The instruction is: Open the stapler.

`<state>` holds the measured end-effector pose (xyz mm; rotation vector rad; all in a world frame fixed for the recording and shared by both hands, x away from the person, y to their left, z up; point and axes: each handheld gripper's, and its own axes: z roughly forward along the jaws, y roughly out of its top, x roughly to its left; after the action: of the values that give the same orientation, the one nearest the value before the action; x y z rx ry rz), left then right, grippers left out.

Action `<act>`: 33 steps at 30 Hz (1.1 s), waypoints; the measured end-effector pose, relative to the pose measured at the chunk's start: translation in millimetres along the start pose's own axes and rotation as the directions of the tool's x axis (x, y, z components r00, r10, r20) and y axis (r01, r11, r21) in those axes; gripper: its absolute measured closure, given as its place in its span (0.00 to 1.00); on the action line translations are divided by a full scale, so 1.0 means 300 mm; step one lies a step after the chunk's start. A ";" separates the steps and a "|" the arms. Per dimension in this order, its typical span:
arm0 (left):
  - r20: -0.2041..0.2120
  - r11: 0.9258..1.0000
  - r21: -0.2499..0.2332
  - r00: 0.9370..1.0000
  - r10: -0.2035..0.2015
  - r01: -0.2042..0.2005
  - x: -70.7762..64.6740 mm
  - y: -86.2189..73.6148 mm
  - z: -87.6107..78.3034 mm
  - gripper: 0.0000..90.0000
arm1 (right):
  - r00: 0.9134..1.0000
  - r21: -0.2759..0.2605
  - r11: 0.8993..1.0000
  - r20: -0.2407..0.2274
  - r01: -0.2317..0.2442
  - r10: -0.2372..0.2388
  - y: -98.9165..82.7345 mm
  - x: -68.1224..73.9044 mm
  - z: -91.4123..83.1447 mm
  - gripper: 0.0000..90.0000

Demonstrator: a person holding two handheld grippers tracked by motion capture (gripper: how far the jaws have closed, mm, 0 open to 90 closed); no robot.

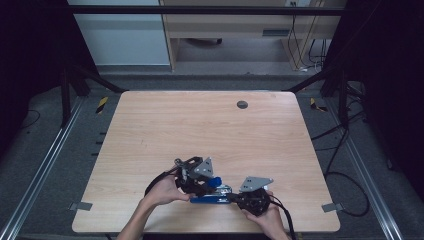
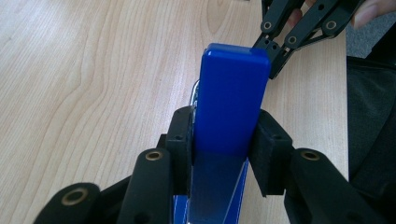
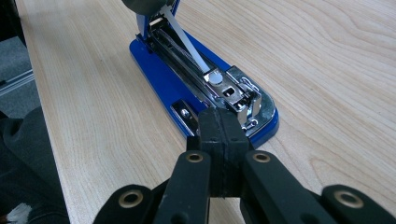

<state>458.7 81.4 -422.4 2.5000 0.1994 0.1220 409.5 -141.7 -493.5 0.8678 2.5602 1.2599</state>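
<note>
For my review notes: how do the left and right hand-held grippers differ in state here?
The left hand-held gripper is clamped on the blue stapler's raised lid; the right hand-held gripper is shut on nothing, its tips at the stapler's front end. Both have black jaws and meet at the stapler.

Glossy blue plastic stapler [image 3: 159, 65] with shiny chrome metal track [image 3: 233, 91], pale wood-grain table [image 3: 327, 51] smooth and matt, matt black plastic gripper [image 3: 223, 126] with rough rubbery pads [image 2: 268, 140]
</note>
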 end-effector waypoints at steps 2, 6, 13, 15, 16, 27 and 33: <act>-0.001 1.000 -0.001 1.000 0.000 0.000 0.000 0.001 0.001 0.71 | 1.000 0.000 1.000 0.001 -0.002 0.002 0.000 0.000 0.000 1.00; 0.000 1.000 -0.001 1.000 0.000 0.000 0.001 0.001 0.003 0.71 | 1.000 0.005 1.000 -0.008 -0.012 0.012 0.002 -0.004 0.000 1.00; -0.007 1.000 -0.001 1.000 0.005 -0.005 -0.002 0.004 0.009 0.71 | 1.000 -0.004 1.000 -0.016 -0.007 0.007 0.010 -0.005 -0.010 1.00; -0.009 1.000 0.006 1.000 0.009 -0.009 -0.004 0.006 0.010 0.71 | 1.000 -0.038 0.999 -0.018 -0.003 0.003 0.018 -0.009 -0.027 1.00; -0.008 1.000 0.006 1.000 0.008 -0.008 -0.003 0.005 0.010 0.71 | 1.000 -0.055 0.998 -0.024 -0.010 0.008 0.021 -0.013 -0.036 1.00; -0.003 1.000 0.004 1.000 0.007 -0.007 -0.002 0.006 0.014 0.71 | 0.999 -0.152 0.988 -0.032 0.009 -0.014 0.082 -0.028 -0.076 1.00; -0.003 1.000 0.004 1.000 0.007 -0.007 -0.001 0.006 0.015 0.71 | 0.998 -0.173 0.985 -0.046 0.029 -0.037 0.112 -0.022 -0.080 1.00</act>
<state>459.2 77.2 -425.0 2.5052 0.1926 0.1284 420.3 -145.4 -453.3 0.7657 2.4455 1.4837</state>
